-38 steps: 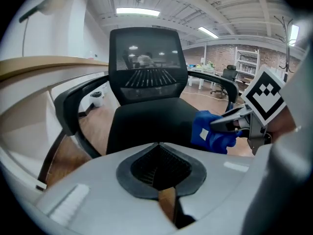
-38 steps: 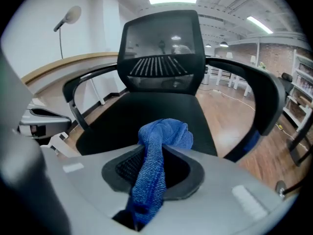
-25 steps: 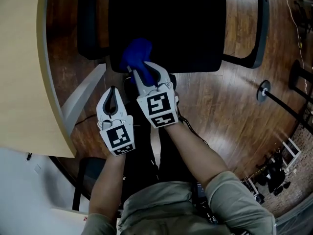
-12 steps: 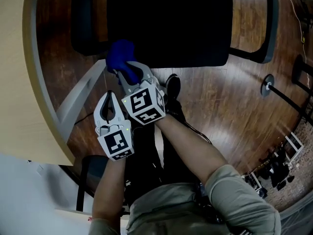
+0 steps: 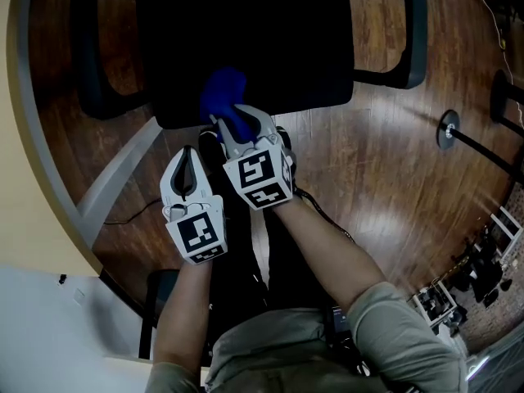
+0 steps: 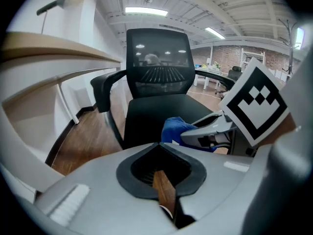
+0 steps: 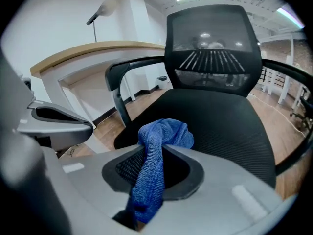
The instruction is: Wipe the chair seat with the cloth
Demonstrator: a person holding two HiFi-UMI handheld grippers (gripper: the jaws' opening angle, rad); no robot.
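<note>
No text, label, brand or number is readable.

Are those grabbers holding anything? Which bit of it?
The right gripper pinches the fuzzy blue cloth partway along its bunched length; a wad pokes ahead. The left gripper holds nothing.

The cloth (image 5: 225, 97), a blue terry rag, is bunching into a rounded wad just ahead of the right tool (image 5: 237, 121), whose jaws are pinching its trailing strip. That strip is hanging back down between them. In the head view the wad is sitting at about 7 o'clock on the chair seat (image 5: 246, 39), right at its near edge. The seat, black, finely textured and roughly square, is lying level and filling the 12 o'clock part of that view. Whether the wad is pressing on the seat is not showing clearly.
</note>
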